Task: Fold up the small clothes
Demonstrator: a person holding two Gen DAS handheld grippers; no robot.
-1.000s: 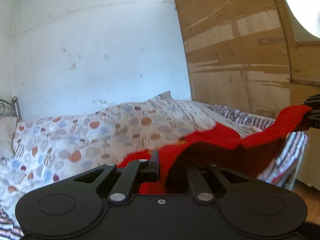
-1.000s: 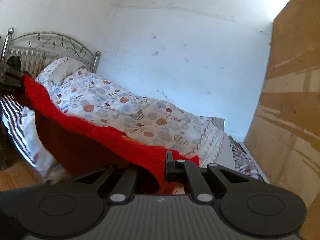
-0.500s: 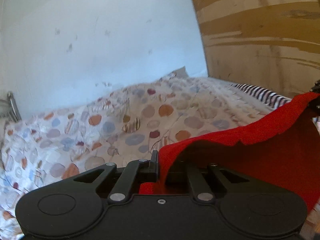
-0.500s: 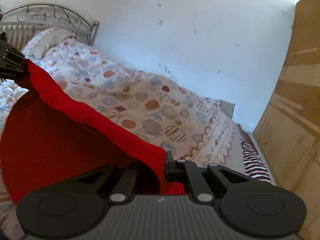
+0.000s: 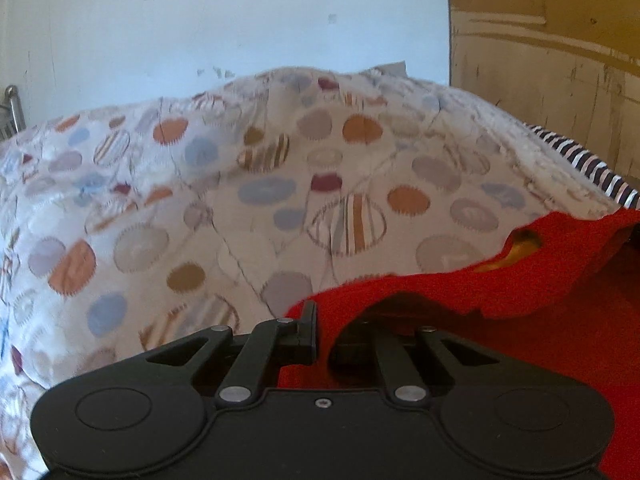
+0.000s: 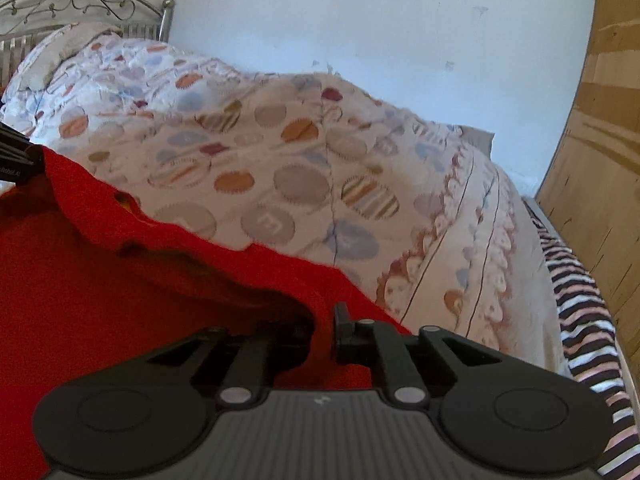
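The left tool (image 5: pixel 324 332) has a corner of the red garment (image 5: pixel 500 292) between its fingers, and its jaws are opening; the gap is still narrow, and the cloth drapes over the right finger so that only the left finger (image 5: pixel 309 330) shows plainly. The right tool (image 6: pixel 324 332) likewise has red cloth between its fingers, with its jaws opening too, the right finger (image 6: pixel 342 334) bare and the left one buried under fabric (whether the pads still press on the cloth I cannot tell in either view).

Between the two tools the red garment (image 6: pixel 100 280) runs as one sagging sheet with a wavy upper edge, and a small hole or opening near that edge shows something orange-yellow behind it. The far left tool appears in the right wrist view as a dark shape at the garment's far corner.

Beyond the cloth lies the bed, covered by a quilt (image 5: pixel 260 200) printed with coloured circles. A striped sheet (image 6: pixel 580 320) edges the quilt on the side toward a wooden panel (image 5: pixel 560 80). A metal headboard (image 6: pixel 80 4) and a white wall (image 6: pixel 400 32) stand behind.
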